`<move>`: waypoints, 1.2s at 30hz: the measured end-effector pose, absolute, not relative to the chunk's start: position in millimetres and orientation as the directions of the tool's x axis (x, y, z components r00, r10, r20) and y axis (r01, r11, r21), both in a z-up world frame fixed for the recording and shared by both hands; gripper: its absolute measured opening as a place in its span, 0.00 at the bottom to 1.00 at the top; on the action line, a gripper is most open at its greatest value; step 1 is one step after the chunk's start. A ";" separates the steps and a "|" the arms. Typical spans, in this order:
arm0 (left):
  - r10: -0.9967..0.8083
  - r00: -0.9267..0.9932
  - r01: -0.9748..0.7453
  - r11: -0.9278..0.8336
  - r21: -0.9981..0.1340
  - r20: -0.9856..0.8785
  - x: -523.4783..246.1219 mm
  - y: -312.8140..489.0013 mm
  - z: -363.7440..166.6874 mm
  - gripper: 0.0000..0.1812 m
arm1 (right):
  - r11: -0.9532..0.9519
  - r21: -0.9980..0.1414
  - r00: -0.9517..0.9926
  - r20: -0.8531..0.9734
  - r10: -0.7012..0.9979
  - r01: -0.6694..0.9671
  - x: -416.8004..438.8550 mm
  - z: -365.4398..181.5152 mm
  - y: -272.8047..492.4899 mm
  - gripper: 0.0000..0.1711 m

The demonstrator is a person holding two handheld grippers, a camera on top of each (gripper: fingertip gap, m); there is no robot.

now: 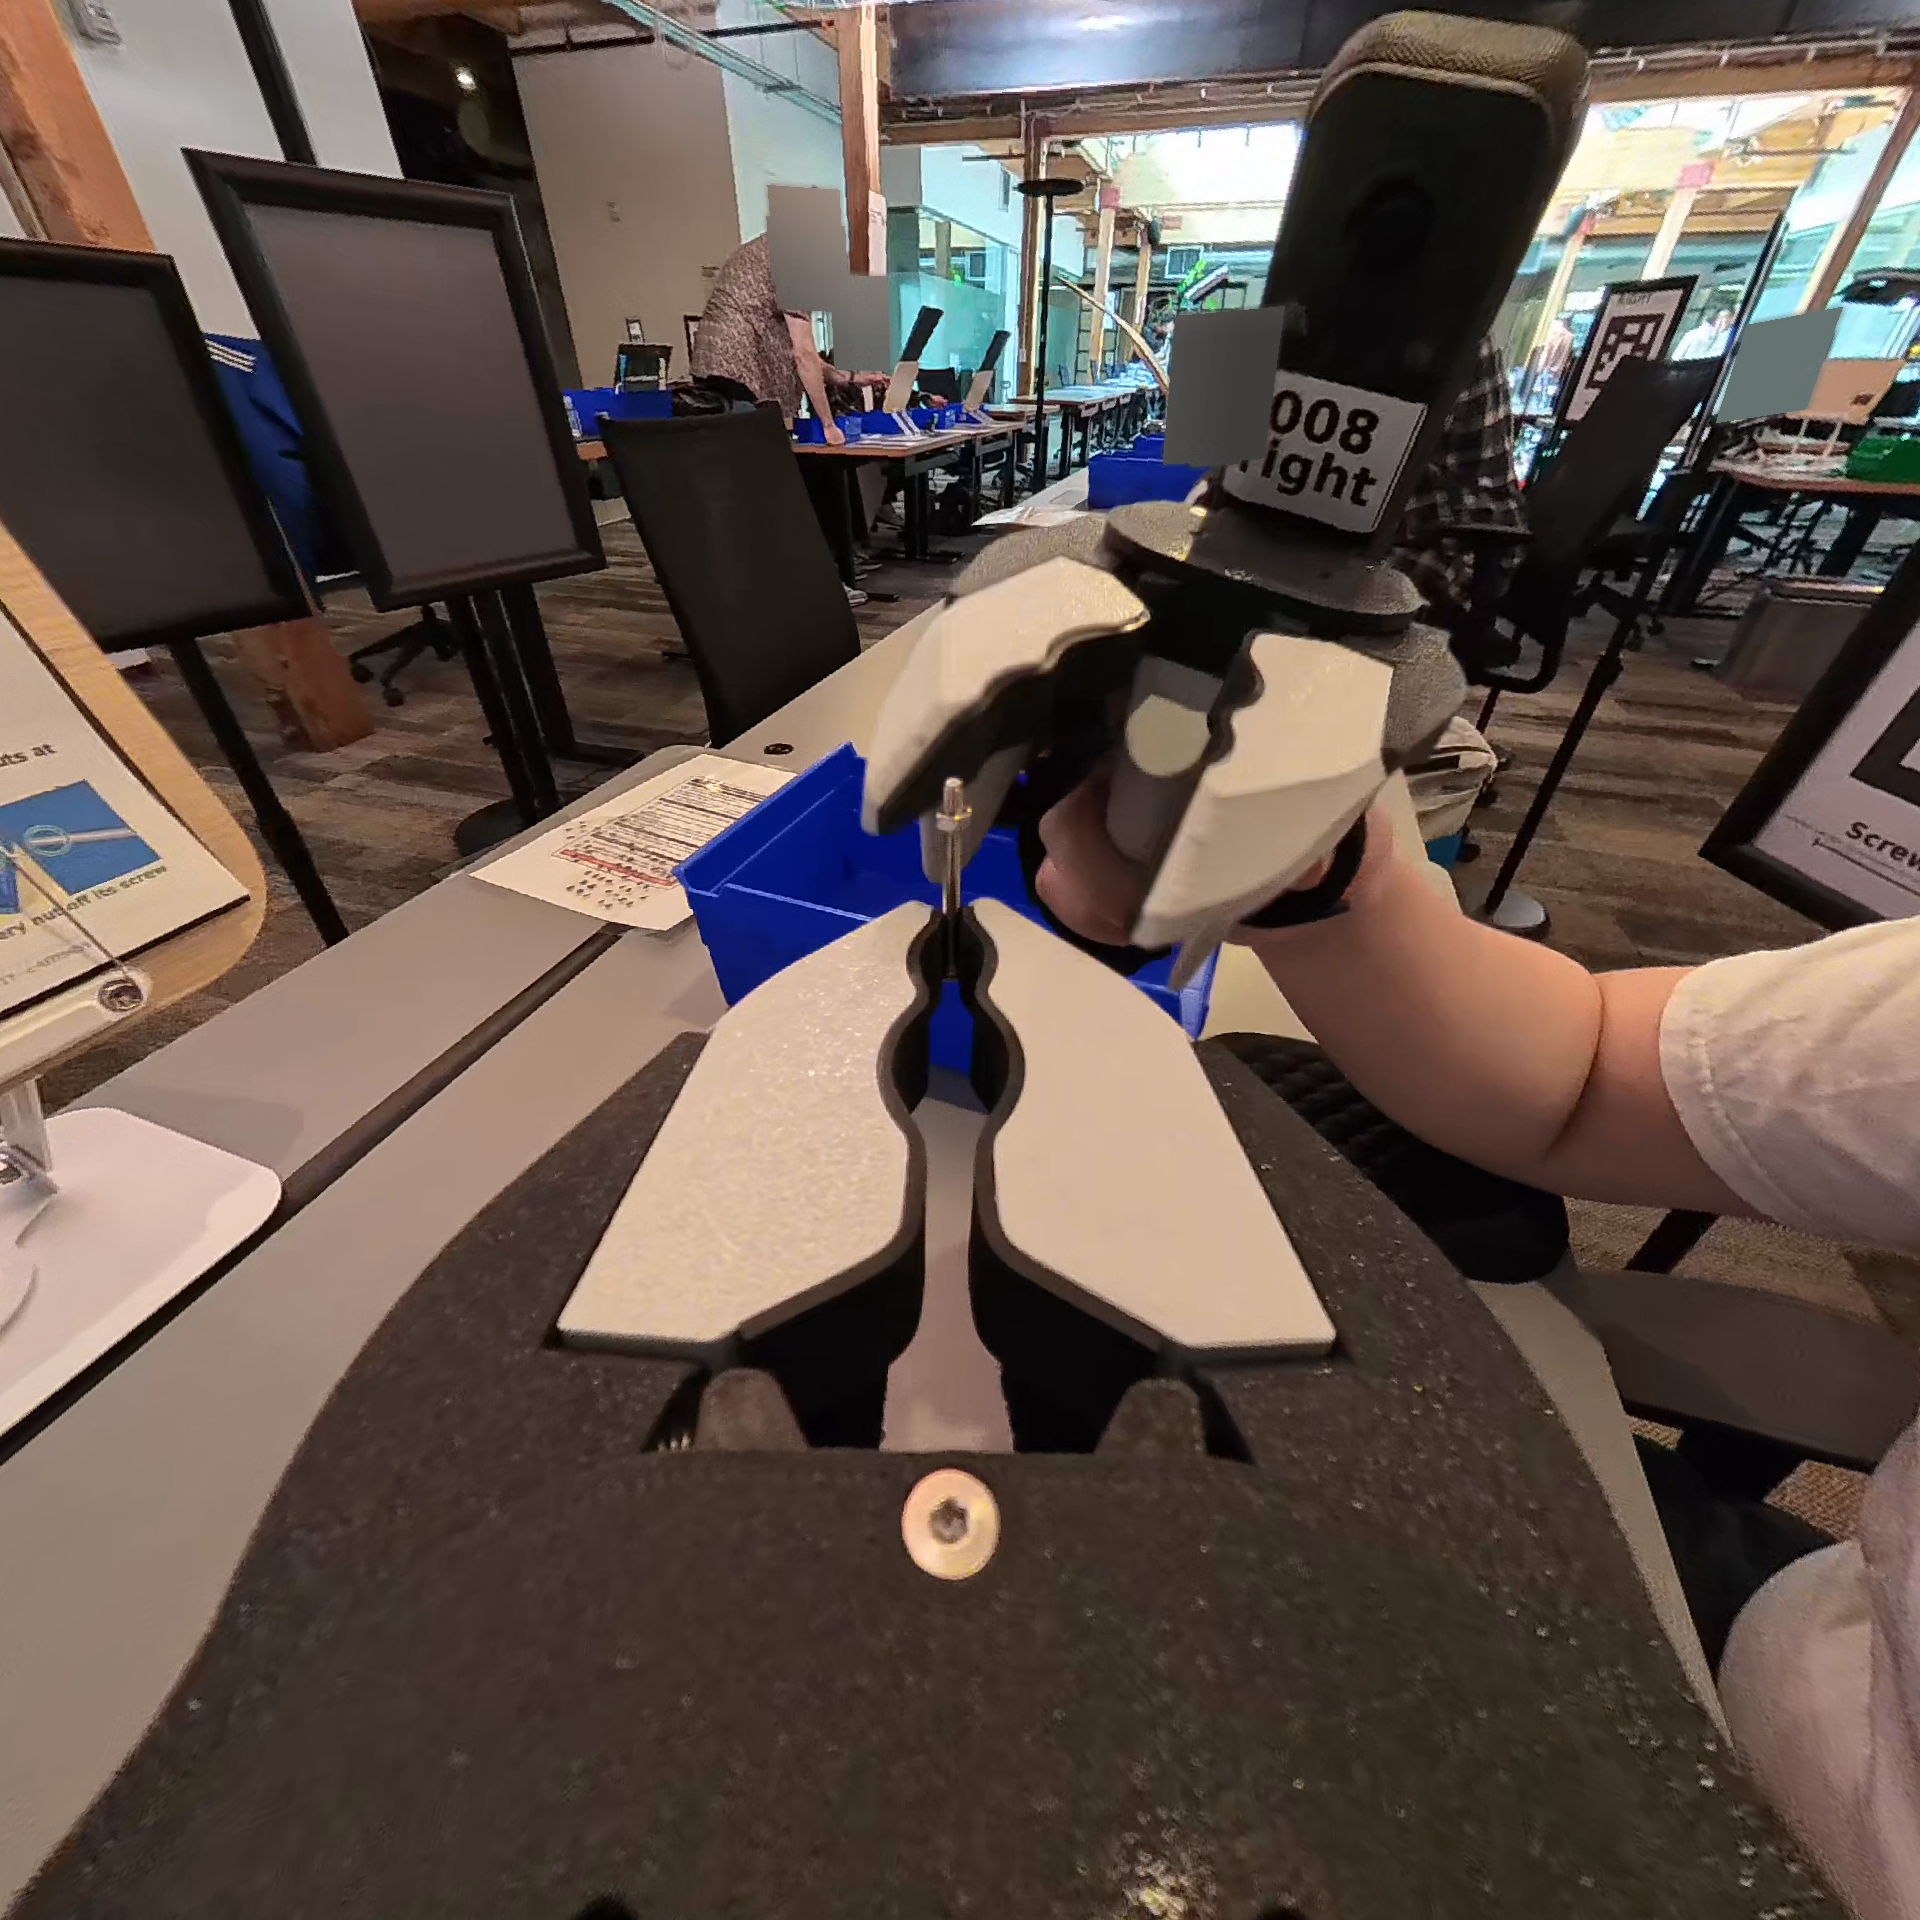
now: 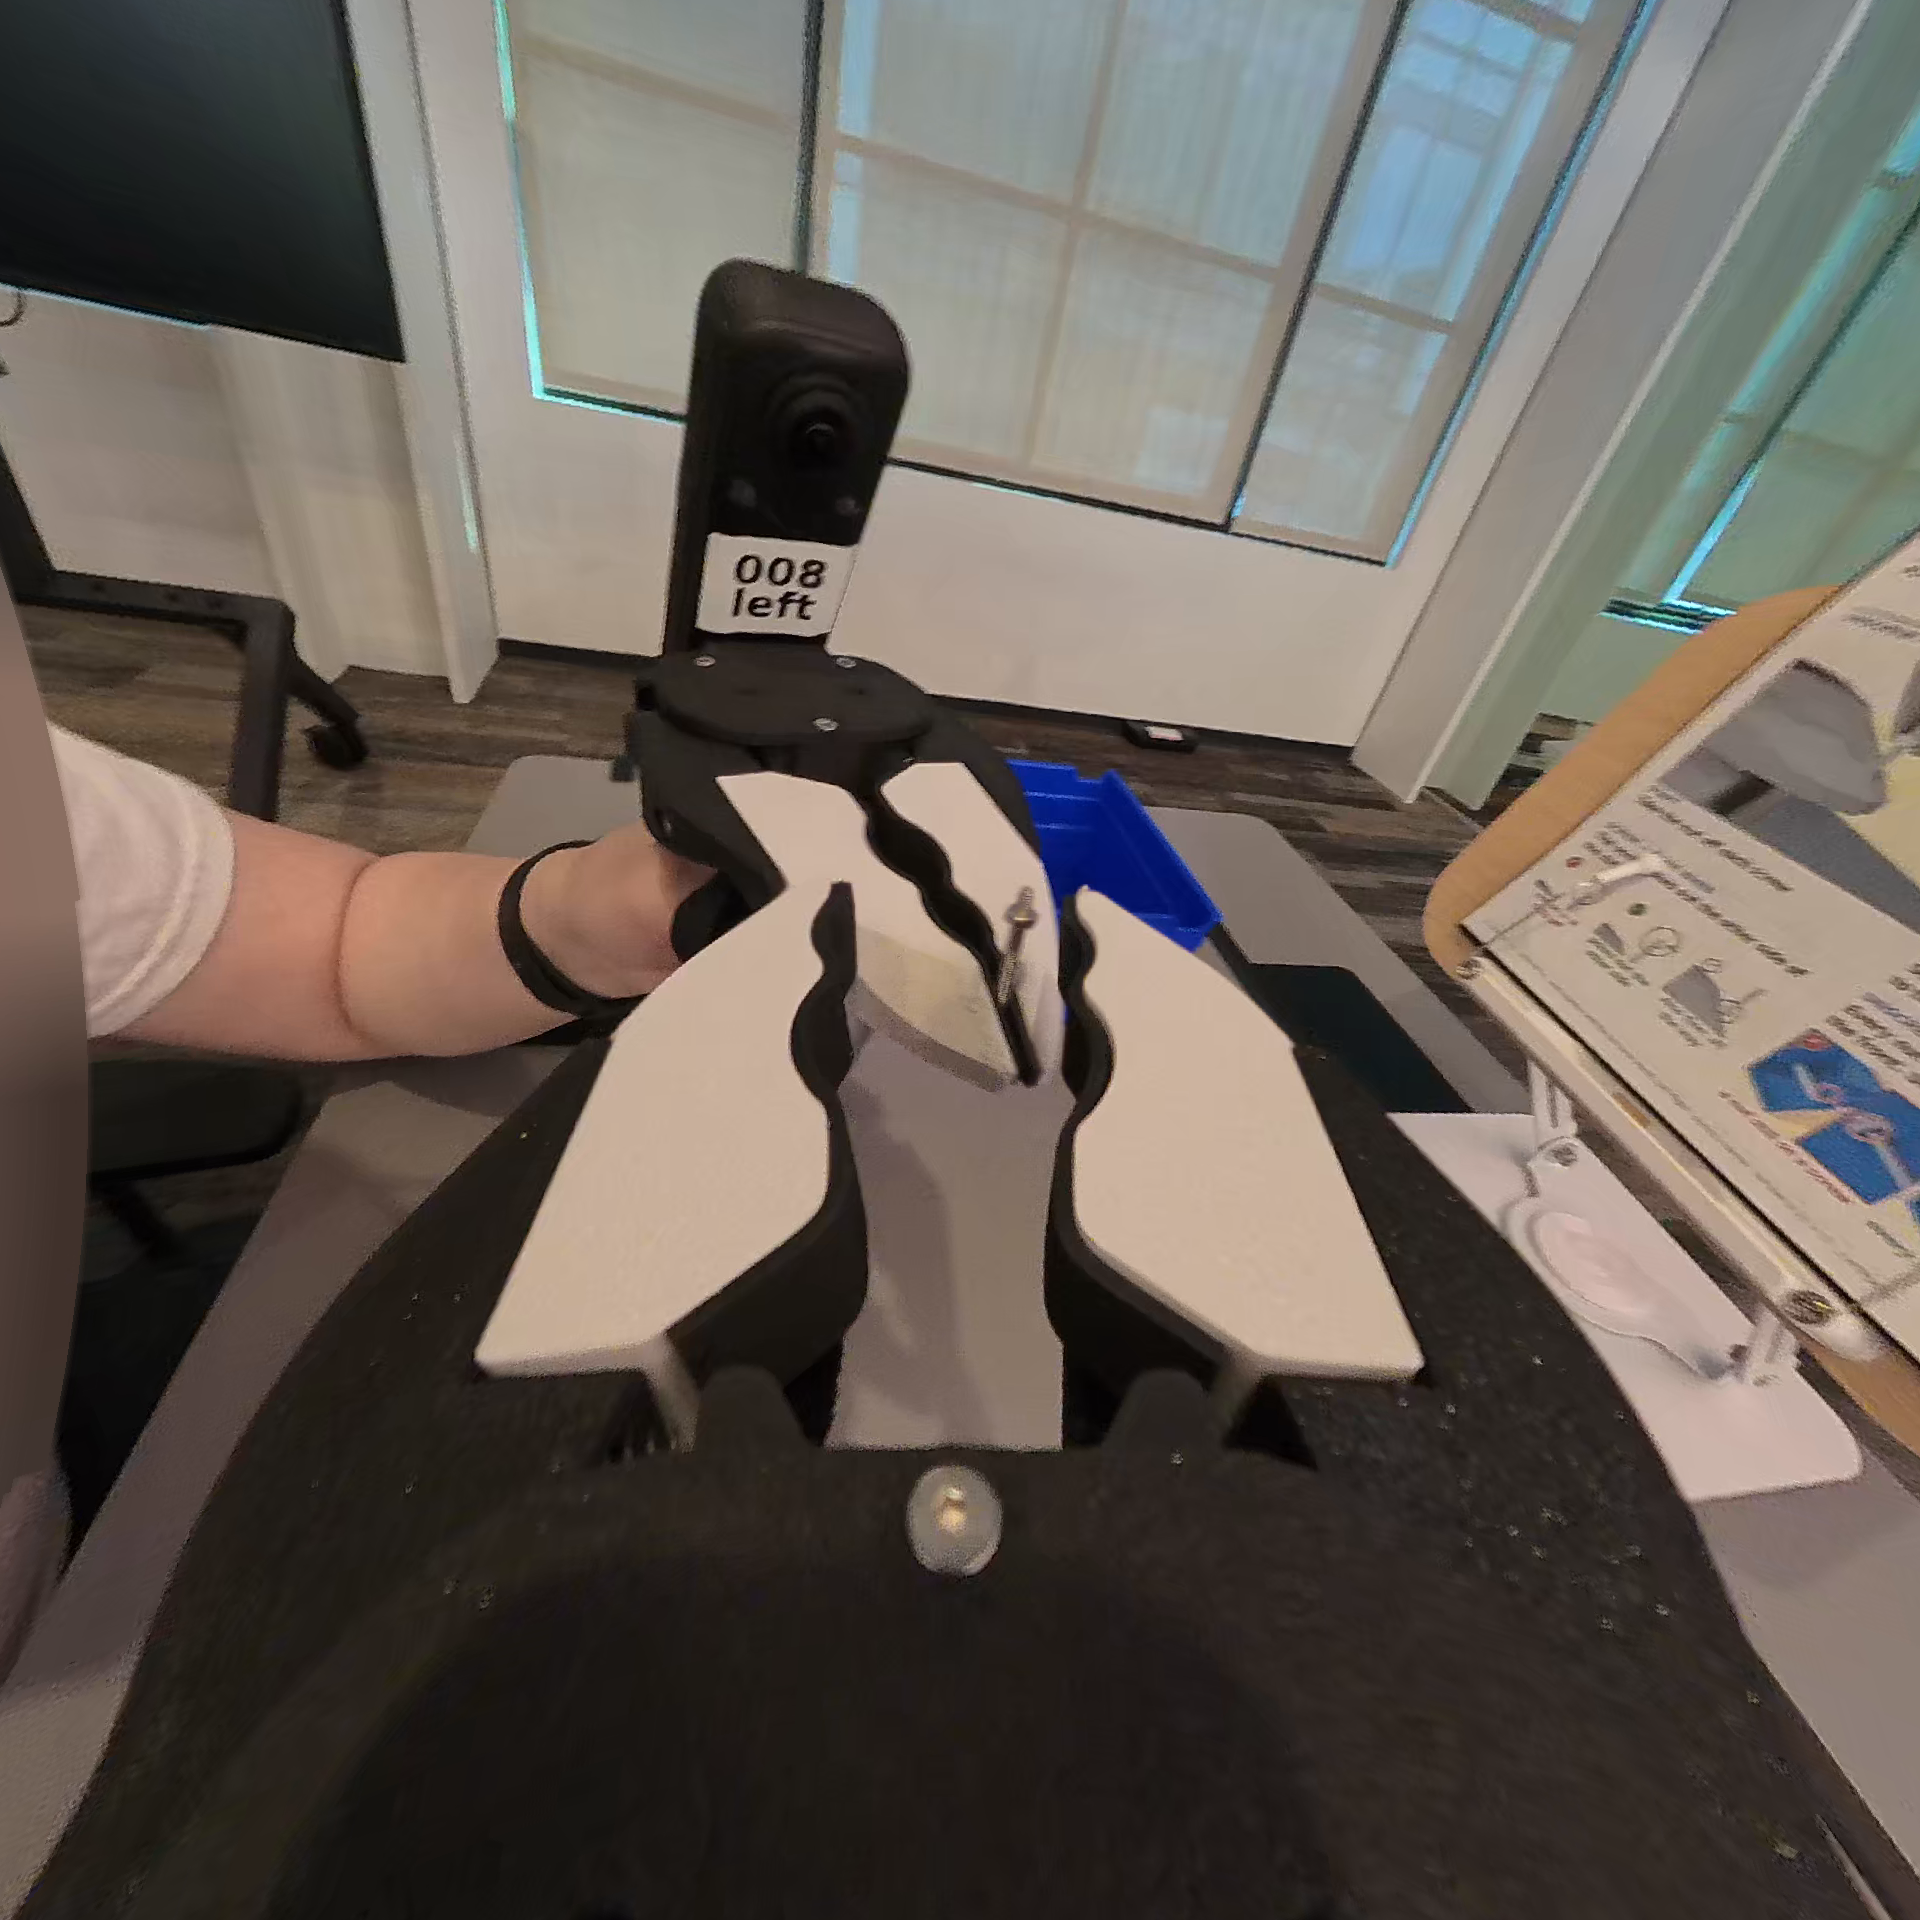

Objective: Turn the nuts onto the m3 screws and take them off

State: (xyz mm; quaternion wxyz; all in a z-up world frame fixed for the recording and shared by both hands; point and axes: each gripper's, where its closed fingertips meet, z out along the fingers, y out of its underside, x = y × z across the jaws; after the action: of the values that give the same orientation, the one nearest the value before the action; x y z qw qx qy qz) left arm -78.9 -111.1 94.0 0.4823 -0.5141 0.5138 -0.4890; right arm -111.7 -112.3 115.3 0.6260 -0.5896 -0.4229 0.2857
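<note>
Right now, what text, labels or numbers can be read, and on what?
I don't quote writing; these bear it:
White label on the right hand-held gripper: legible.
Matching label on the left hand-held gripper: legible.
Printed sheet by the blue bin: too small.
Instruction board: mostly blurred.
Framed sign: cut off.

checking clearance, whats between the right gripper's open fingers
The left gripper tip, shut on the screw, which carries a nut; right wrist view shows it.
</note>
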 end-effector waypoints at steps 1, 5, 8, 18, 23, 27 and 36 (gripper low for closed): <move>-1.000 0.000 -0.060 -0.004 -0.998 0.004 -78.9 -110.6 93.7 0.01 | 0.139 -0.979 0.459 0.192 0.868 0.146 -114.9 113.3 -114.5 0.21; -0.999 0.047 -0.040 -0.022 -0.999 0.020 -85.5 -98.4 98.2 0.01 | 0.161 -0.974 0.445 0.216 0.869 0.158 -111.6 116.8 -120.3 0.12; -0.999 0.011 -0.032 -0.046 -0.998 0.045 -85.6 -101.6 99.5 0.01 | 0.163 -0.978 0.494 0.208 0.844 0.133 -108.5 121.6 -115.0 0.17; -0.999 0.027 -0.040 -0.037 -0.999 0.036 -85.5 -100.4 98.3 0.01 | 0.150 -0.980 0.458 0.194 0.868 0.130 -111.3 120.3 -120.3 0.13; -1.000 -0.016 -0.056 -0.018 -0.998 0.019 -80.3 -111.4 95.1 0.01 | 0.137 -0.981 0.489 0.188 0.852 0.138 -112.4 115.6 -112.0 0.21; -1.000 -0.008 -0.062 -0.008 -0.998 0.009 -80.6 -109.5 94.3 0.01 | 0.125 -0.980 0.467 0.184 0.865 0.155 -116.9 111.9 -114.6 0.23; -0.994 -0.076 -0.028 -0.081 -0.996 0.083 -85.3 -113.5 102.2 0.01 | 0.086 -0.994 0.465 0.110 0.878 0.072 -100.6 119.0 -110.7 0.08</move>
State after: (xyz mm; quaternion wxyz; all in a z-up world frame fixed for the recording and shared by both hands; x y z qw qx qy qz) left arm -85.3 -113.5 102.2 0.4530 -0.5066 0.5044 -0.5327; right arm -100.6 -110.7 119.0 0.6180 -0.5921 -0.4015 0.3260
